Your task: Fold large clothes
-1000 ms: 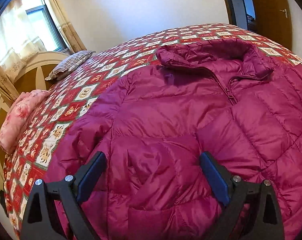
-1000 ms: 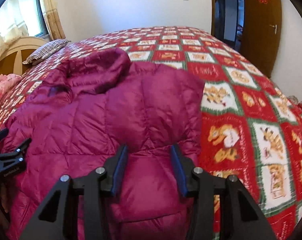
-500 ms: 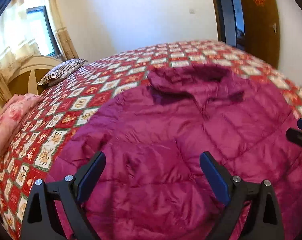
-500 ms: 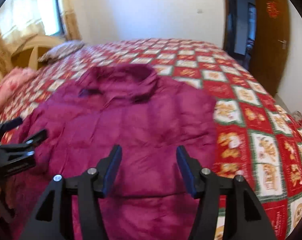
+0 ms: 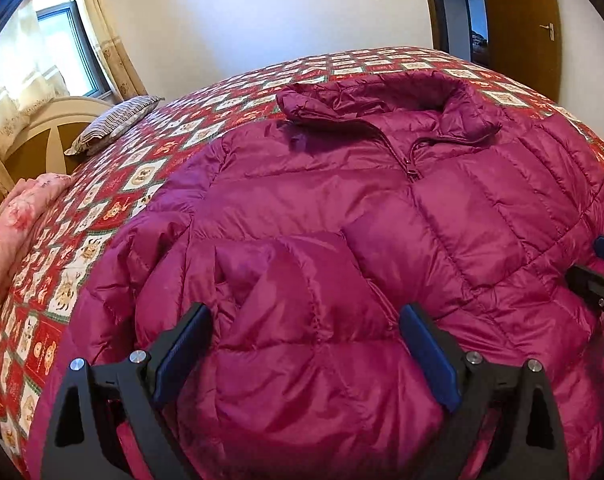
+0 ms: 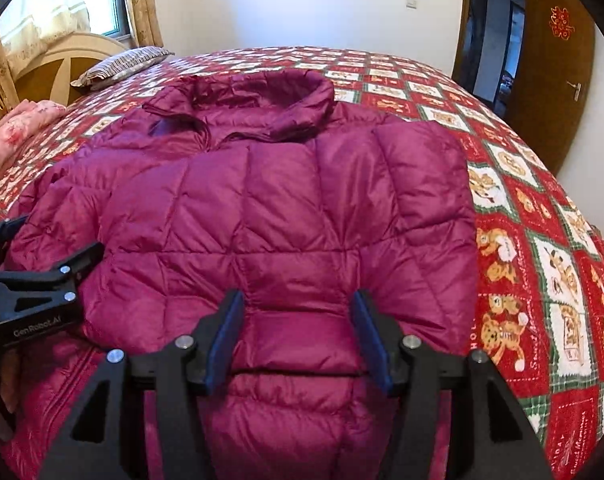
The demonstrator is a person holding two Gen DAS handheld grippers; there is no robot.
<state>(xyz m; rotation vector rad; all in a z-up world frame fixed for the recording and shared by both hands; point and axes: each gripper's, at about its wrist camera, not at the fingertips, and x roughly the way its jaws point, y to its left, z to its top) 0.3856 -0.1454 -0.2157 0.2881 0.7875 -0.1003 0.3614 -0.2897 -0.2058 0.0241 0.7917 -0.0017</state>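
Note:
A magenta quilted puffer jacket (image 5: 342, 216) lies front-up on the bed, collar at the far side, zipper closed; it also shows in the right wrist view (image 6: 286, 208). Both sleeves are folded in over the body. My left gripper (image 5: 306, 356) is open and empty, held over the jacket's near left part. My right gripper (image 6: 298, 340) is open and empty over the near right part. The left gripper shows at the left edge of the right wrist view (image 6: 30, 280). The right gripper shows at the right edge of the left wrist view (image 5: 602, 280).
The bed has a red patterned quilt (image 6: 522, 208). A striped pillow (image 5: 114, 124) and a pink folded blanket (image 5: 18, 224) lie at the headboard side on the left. A brown door (image 6: 550, 76) and a dark doorway stand at the right.
Both grippers have moved back down toward the jacket after a lift. Both stayed open and empty. The jacket has not moved.

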